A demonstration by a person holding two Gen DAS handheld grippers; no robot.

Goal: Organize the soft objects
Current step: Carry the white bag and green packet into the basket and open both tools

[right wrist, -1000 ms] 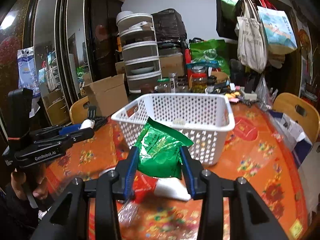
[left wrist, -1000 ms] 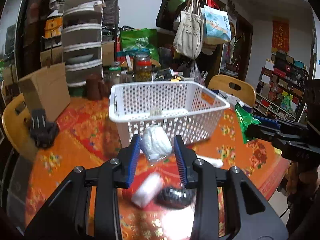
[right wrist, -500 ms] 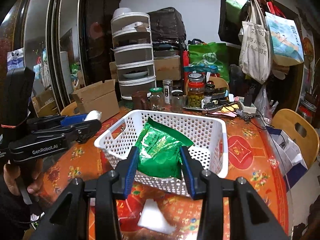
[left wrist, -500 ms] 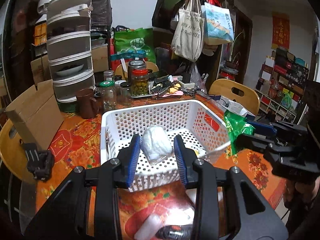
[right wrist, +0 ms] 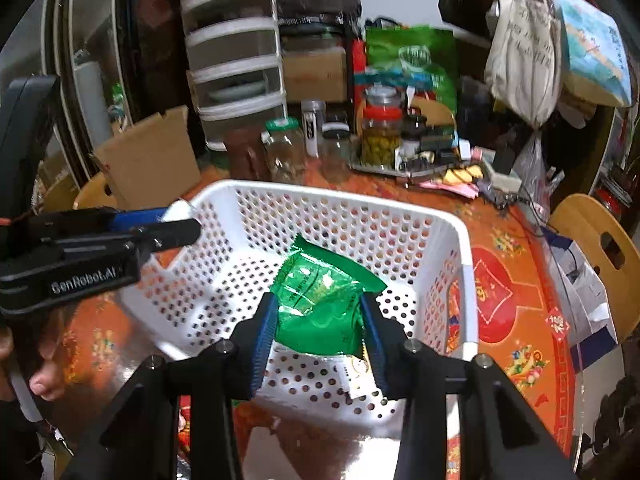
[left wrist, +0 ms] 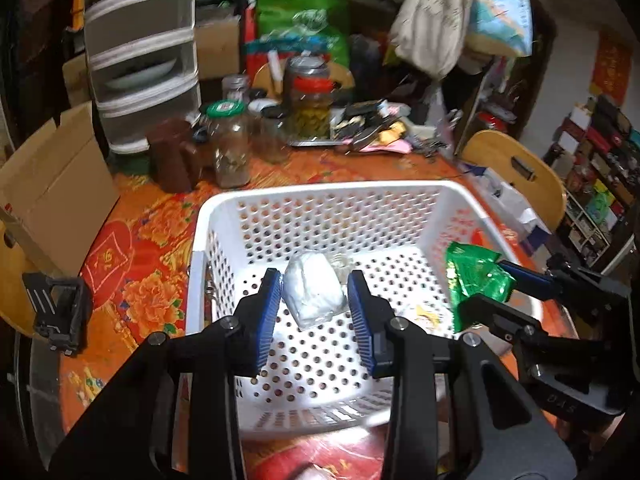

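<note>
My left gripper (left wrist: 314, 298) is shut on a white wrapped soft packet (left wrist: 314, 294) and holds it over the inside of the white perforated basket (left wrist: 320, 208). My right gripper (right wrist: 318, 320) is shut on a green foil packet (right wrist: 320, 304) and holds it above the same basket (right wrist: 460, 240). The right gripper with the green packet (left wrist: 474, 280) shows at the right of the left wrist view. The left gripper (right wrist: 176, 228) shows at the left of the right wrist view, over the basket's rim. A small printed packet (right wrist: 360, 368) lies on the basket floor.
The basket stands on a round table with an orange flowered cloth (left wrist: 144, 240). Glass jars (left wrist: 232, 148), a brown mug (left wrist: 172, 164), a cardboard box (left wrist: 52, 184) and a drawer tower (left wrist: 140, 48) stand behind it. Wooden chairs (right wrist: 600, 240) ring the table.
Both grippers rose from table level and moved forward over the basket, each still holding its packet. The views now look down into the basket.
</note>
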